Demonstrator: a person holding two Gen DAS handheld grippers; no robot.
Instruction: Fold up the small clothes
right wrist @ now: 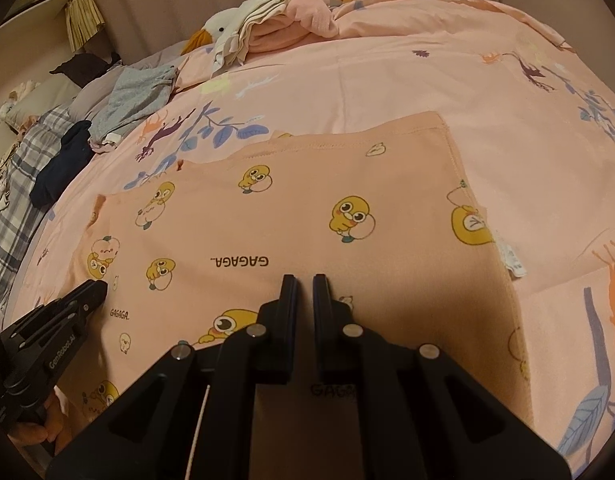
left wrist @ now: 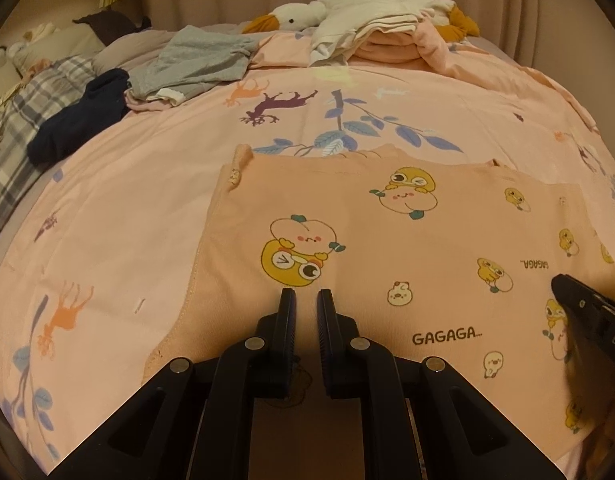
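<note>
So the peach cartoon-print garment (left wrist: 387,248) was spread flat on the pink bedspread (left wrist: 127,208), toward the near edge of the bed, with little yellow ducks, peaches and "GAGAGA" printed all over it. A white care tag (right wrist: 509,258) stuck out at its right-hand side.

The left gripper (left wrist: 306,300) sat over the near edge of the garment, fingers drawn almost together with just a thin slit between them. Cloth showed in that slit, but I couldn't tell if it was actually pinched. The right gripper (right wrist: 304,286) was the same deal further along that edge: jaws nearly closed, and a grip was impossible to confirm.

Farther up the bed, toward the left edge, lay a dark navy item (left wrist: 79,120) and a crumpled grey one (left wrist: 199,62) (unfolded, both). At the far end was a stack of folded cream and pink clothes (left wrist: 391,36) against a goose plush (left wrist: 295,16).
</note>
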